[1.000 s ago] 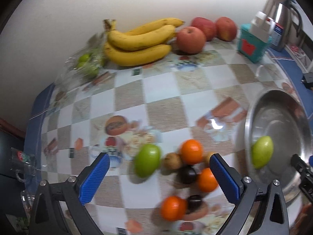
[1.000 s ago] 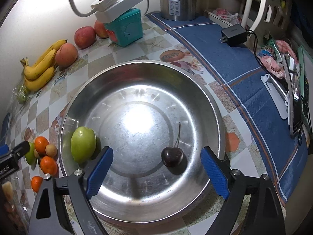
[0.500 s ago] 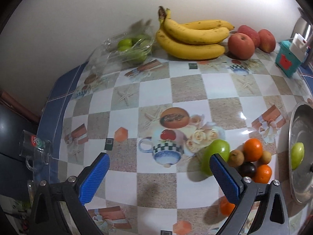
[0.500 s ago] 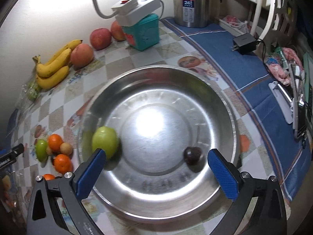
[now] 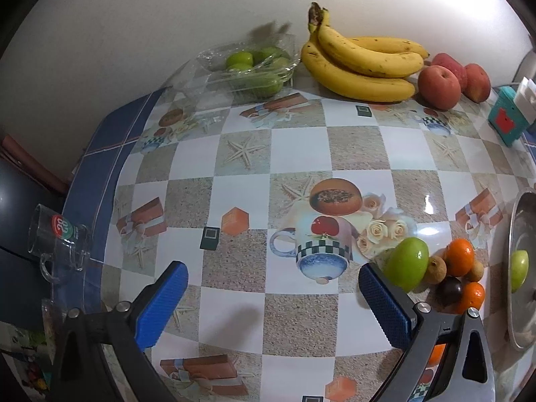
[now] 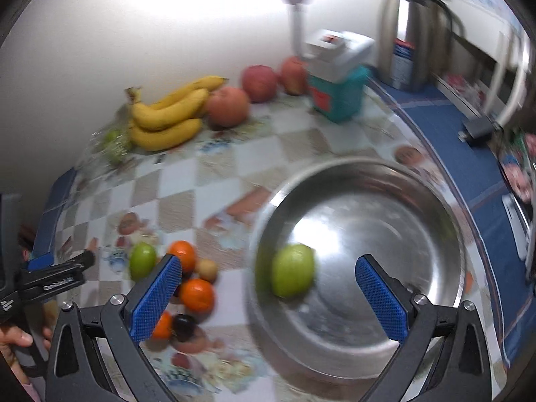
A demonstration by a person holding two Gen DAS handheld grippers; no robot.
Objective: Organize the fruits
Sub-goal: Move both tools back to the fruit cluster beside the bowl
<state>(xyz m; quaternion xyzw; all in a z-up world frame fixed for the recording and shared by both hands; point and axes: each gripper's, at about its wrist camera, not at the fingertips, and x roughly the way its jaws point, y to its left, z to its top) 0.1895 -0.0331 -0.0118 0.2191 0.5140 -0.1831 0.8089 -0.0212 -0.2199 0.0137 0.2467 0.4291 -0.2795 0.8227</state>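
My left gripper (image 5: 273,305) is open over bare tablecloth. A loose cluster lies just right of its right finger: a green fruit (image 5: 407,264), oranges (image 5: 460,256), small brown fruits (image 5: 435,269) and a dark cherry (image 5: 450,289). My right gripper (image 6: 268,301) stands open and holds nothing. It hangs above the near left rim of the steel bowl (image 6: 368,167), where a green fruit (image 6: 293,269) lies. The right wrist view shows the same cluster at left, with its green fruit (image 6: 142,261), oranges (image 6: 197,294) and cherry (image 6: 183,326).
Bananas (image 5: 361,63), red apples (image 5: 439,83) and a clear box of green fruits (image 5: 251,67) line the wall. A glass mug (image 5: 57,234) sits at the left table edge. A teal box (image 6: 338,93), steel kettle (image 6: 412,33) and charger (image 6: 479,127) stand behind the bowl.
My left gripper has slid left off the fruit cluster, which now lies right of it. My right gripper pulled back and swung left; the cherry in the bowl has dropped out of view.
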